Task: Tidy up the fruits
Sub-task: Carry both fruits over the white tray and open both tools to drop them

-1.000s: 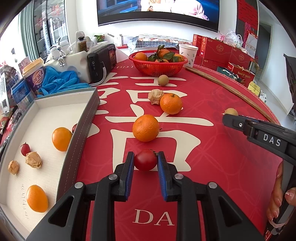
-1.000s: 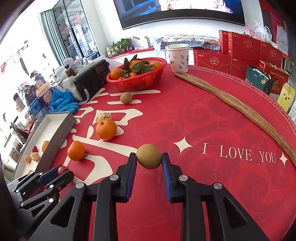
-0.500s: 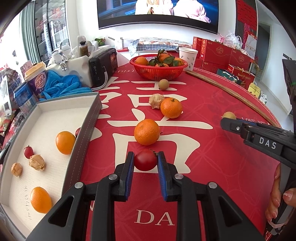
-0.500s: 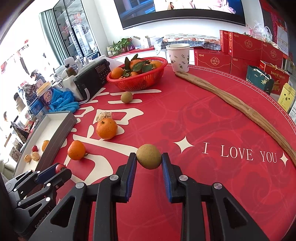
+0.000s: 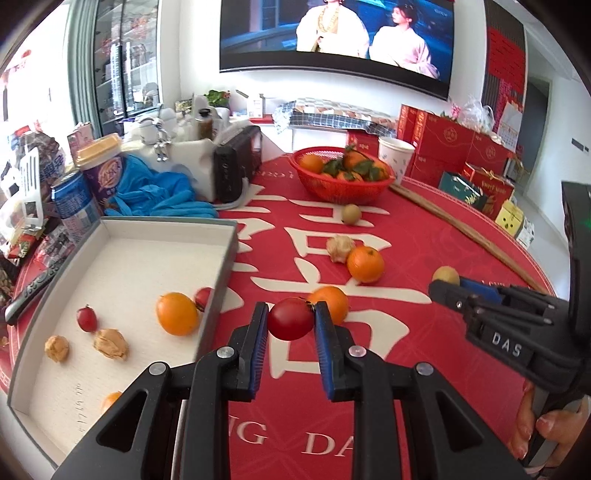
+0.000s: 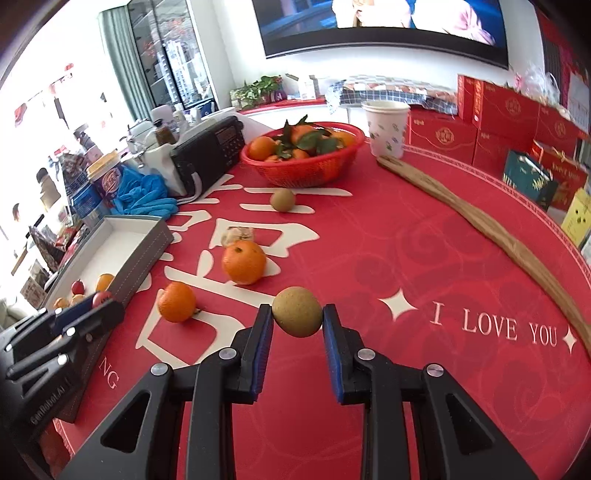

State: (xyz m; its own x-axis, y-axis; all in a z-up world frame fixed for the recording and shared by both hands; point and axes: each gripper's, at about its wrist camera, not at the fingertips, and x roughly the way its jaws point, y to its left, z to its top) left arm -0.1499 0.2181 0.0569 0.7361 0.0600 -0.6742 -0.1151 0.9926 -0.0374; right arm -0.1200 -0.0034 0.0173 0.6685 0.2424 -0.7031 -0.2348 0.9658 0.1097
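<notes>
From my left wrist camera I look across a round surface (image 5: 424, 236) under a red cloth with big cream characters, a large screen (image 5: 332, 33) on the white wall behind it and stacked red gift boxes (image 5: 454, 147) at the far right. My left tongs (image 5: 290, 321) are pinching a red cherry tomato (image 5: 290, 319) between their blue pads, lifted just beside the grey-walled tray (image 5: 221, 273). On the tray's white floor lie an orange (image 5: 176, 313), a small red fruit (image 5: 86, 319), another red one tucked against the wall, two tan dried fruits and one more orange partly hidden by my tongs. Directly behind the tomato sits a loose orange (image 5: 332, 301), with a second orange (image 5: 365, 264) and a pale knobbly fruit farther back. A red basket (image 5: 341, 182) of leafy oranges stands at the far side beside a paper cup (image 5: 395, 158). Blue gloves (image 5: 159, 195), cans and a black radio crowd the left edge. My right tongs (image 5: 448, 282) reach in from the right, gripping a brownish-green fruit.

From my right wrist camera the cloth reads "I LOVE YOU" at right, and a long wooden stick (image 6: 480, 225) lies along the far edge. The right tongs are clamped on that round brown-green fruit (image 6: 297, 312), held above the cloth. Ahead lie the two loose oranges, and a second brown-green fruit (image 6: 282, 200) near the basket. The left tongs enter at lower left, in front of the tray's near end and blocking part of it.
</notes>
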